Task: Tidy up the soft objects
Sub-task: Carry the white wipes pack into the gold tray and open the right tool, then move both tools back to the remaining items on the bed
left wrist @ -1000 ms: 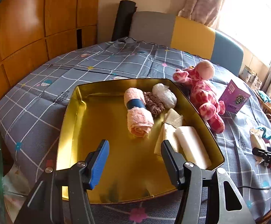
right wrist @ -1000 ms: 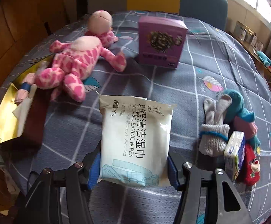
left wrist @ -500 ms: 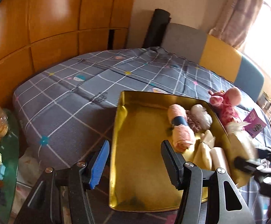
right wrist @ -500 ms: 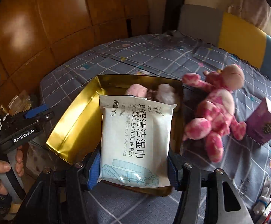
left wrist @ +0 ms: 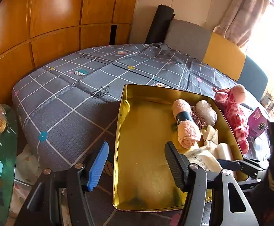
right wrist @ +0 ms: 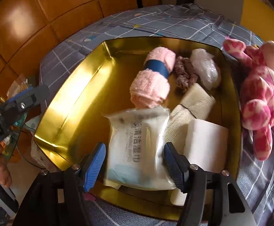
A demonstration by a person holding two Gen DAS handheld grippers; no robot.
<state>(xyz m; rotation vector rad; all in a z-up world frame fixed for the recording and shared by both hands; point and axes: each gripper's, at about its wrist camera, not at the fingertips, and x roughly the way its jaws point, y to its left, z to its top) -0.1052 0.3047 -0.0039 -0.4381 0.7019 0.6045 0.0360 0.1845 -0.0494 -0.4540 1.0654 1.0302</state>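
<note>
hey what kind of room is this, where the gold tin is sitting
Most likely a bedroom in a home. The gold tin sits on a bed with a grey checked bedspread, backed by a padded headboard. Wooden wardrobe panels line the wall, and curtains hang beside a bright window.

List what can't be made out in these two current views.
- Wipes pack, right wrist view: print motion-blurred; whether the pads touch it is unclear.
- Gold tin, left wrist view: near corner hidden behind the left gripper.
- Purple box, left wrist view: partly covered by the right gripper's body.
</note>
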